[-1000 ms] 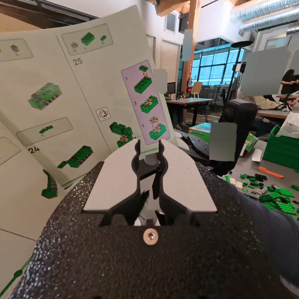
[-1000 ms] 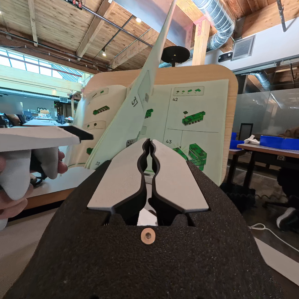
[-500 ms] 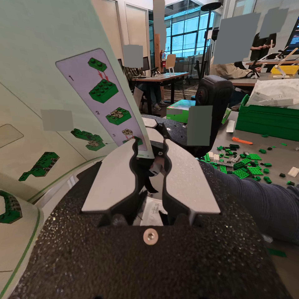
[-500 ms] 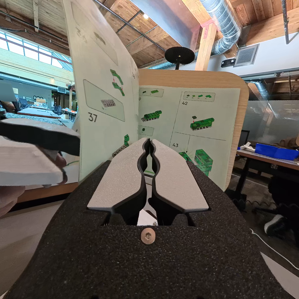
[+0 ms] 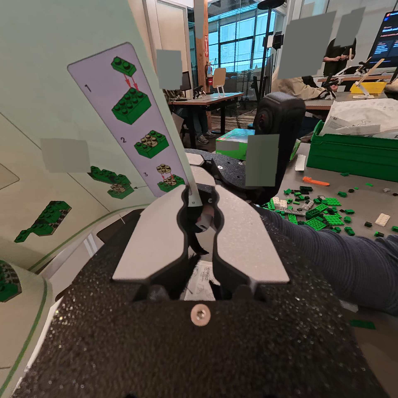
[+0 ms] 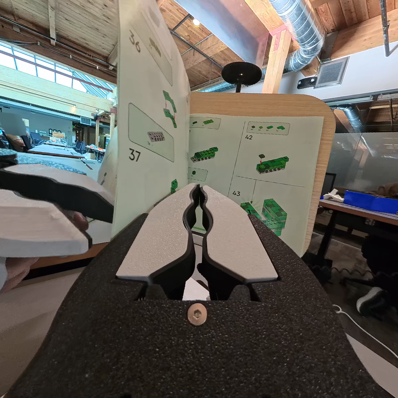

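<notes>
The left tool (image 5: 200, 193) is seen with its jaws parted, a clear gap between the tips. The lower corner of a raised page (image 5: 90, 90) lies in that gap, set against the left-hand finger (image 5: 159, 232); no contact with the other finger can be made out, so the page is judged to be propped, not pinched. The sheet is thin and curved, and it is judged that it would crease or tear at the spine if it were dragged sideways. A light hold near the corner, moved along the arc of the fold, would suit it best.

The right tool (image 6: 199, 188) is seen with its fingertips pressed together, and nothing can be made out between them. It is pointed at the open instruction booklet (image 6: 269, 155), just in front of its lower edge. The raised page stands upright to its left, near the fold.

The booklet is leaned against a wooden board (image 6: 325, 150) with rounded corners. Beyond the left tool, a dark sleeve (image 5: 336, 258) is stretched across the grey surface (image 5: 361, 200). Loose green and white bricks (image 5: 318, 215) are scattered there, with an orange piece (image 5: 315, 183) and a green bin (image 5: 353, 155) behind them.
</notes>
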Demonstrator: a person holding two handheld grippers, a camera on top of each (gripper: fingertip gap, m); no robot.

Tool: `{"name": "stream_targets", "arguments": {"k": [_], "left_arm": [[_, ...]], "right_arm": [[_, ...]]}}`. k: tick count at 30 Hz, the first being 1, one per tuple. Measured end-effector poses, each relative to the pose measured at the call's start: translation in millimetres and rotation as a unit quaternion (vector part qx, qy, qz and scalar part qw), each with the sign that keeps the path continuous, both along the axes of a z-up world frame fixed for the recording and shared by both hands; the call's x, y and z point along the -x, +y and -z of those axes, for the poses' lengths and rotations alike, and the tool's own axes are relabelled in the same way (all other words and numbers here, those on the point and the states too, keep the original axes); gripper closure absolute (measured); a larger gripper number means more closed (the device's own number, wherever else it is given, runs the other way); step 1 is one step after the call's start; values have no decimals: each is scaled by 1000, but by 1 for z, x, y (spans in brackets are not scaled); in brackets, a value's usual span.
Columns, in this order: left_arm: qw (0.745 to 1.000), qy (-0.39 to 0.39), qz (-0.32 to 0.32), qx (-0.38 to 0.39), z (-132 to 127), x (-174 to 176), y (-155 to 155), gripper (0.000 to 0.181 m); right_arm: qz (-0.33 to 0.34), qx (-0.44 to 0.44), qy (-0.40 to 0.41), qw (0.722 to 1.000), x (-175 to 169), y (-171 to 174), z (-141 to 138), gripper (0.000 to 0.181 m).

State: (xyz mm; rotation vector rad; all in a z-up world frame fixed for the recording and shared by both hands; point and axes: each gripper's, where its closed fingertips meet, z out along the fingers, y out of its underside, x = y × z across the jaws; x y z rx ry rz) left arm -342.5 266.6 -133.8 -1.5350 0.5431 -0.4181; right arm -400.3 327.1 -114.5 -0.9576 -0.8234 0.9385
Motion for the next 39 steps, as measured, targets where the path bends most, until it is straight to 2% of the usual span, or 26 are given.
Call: {"name": "stream_targets", "arguments": {"k": [7,15,26,34,39], "left_arm": [[999,20,-25,10,7,7,5,174],[999,21,-2,36,15,1,4,164],[999,28,-6,40,18,3,4,181],[999,28,-6,41,18,4,5,181],[998,23,-39,39,16,15,9,181]], "right_arm": [[-2,4,3,1000,-1,1,0,181],[-4,8,5,1000,-2,2,0,181],[-4,11,7,1000,-3,4,0,181],[-6,17,9,1000,-4,5,1,181],[2,21,9,1000,-7,10,2,181]]}}
